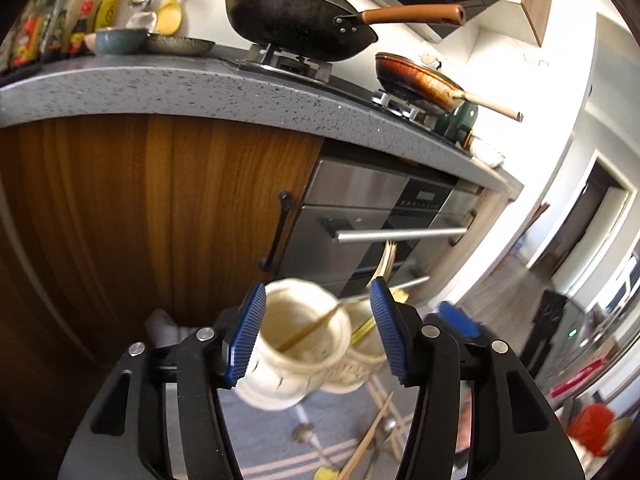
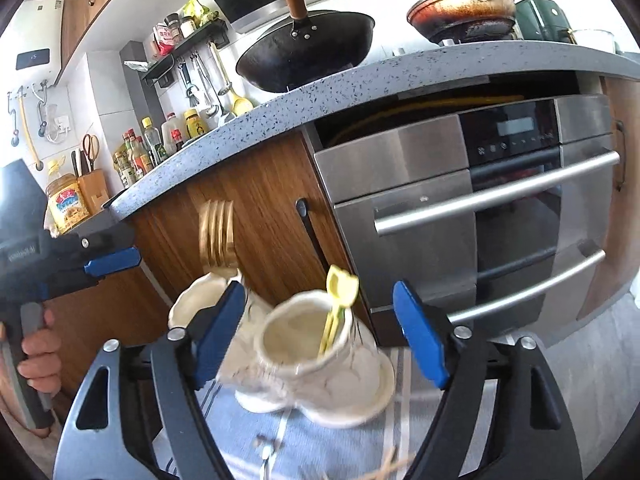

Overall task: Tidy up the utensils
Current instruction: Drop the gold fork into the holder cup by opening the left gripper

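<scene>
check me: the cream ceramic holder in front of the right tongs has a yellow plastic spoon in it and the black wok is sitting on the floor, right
Not quite. The black wok sits on the stove atop the speckled grey counter, not on the floor; the right wrist view shows it. The cream ceramic holder before the right tongs does hold a yellow plastic spoon.

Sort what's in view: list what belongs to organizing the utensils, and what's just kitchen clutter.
Belongs to the job:
cream holder cups
yellow spoon standing in the nearer cup
gold fork in the farther cup
chopstick in a cup
loose chopsticks on the striped cloth

Just lying about:
black wok
rusty frying pan
sauce bottles
oven
</scene>
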